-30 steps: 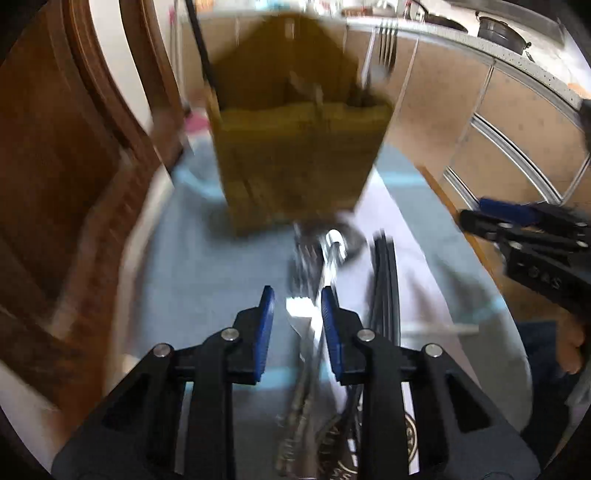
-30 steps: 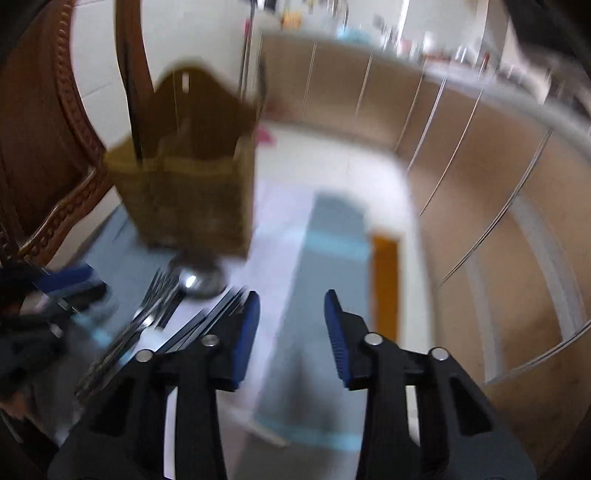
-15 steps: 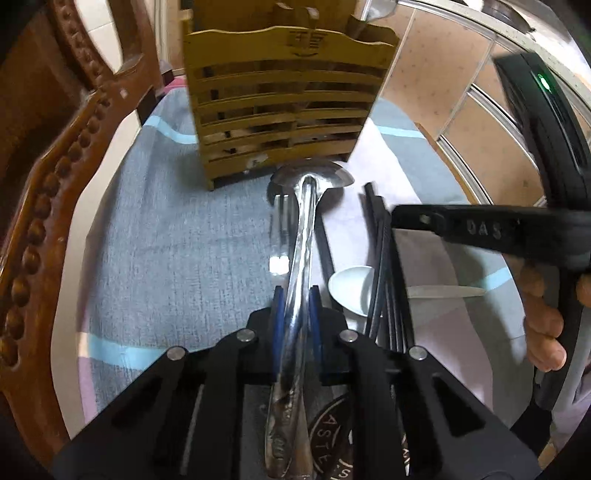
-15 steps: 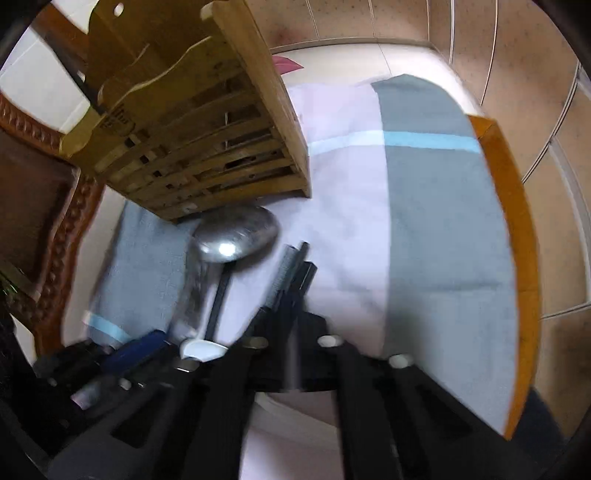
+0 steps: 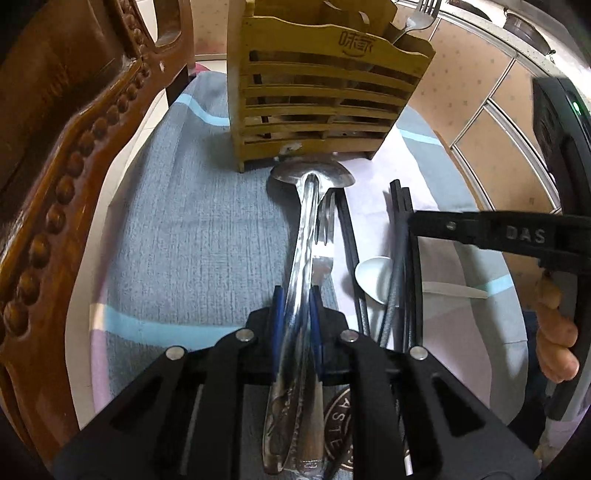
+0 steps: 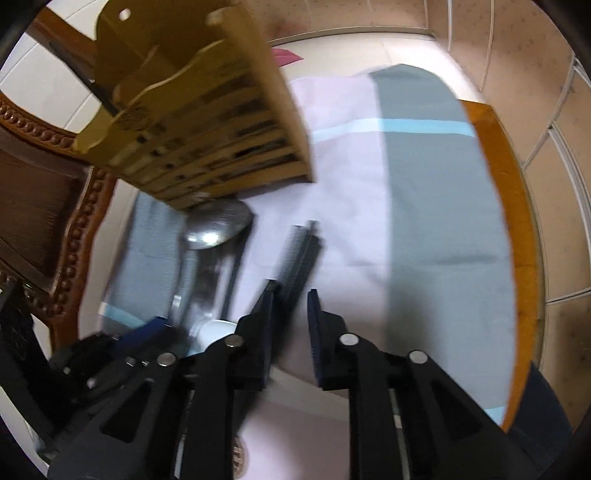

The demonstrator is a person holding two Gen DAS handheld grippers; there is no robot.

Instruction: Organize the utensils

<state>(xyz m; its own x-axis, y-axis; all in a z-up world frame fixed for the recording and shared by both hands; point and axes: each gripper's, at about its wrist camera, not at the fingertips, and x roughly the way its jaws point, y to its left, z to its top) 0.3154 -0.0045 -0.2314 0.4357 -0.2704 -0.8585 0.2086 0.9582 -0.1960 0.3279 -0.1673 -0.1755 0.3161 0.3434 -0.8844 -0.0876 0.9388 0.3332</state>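
a small table [image 6: 517, 229] with an orange-brown wooden edge carries a cloth [image 5: 192, 236] in grey, pale lilac and thin light-blue stripes. left of the table stands a dark carved wooden chair [image 5: 62, 155] with a beaded rim. beyond the table and to its right run beige speckled cabinet fronts [image 5: 491, 122] with pale metal trim, under a light countertop [image 5: 480, 22]. the floor [image 6: 340, 44] past the table's far end is pale. daylight is soft and even.

Left gripper [image 5: 296, 308] newly clamped on ladle [image 5: 304, 236]; right gripper [image 6: 291, 314] reopening.
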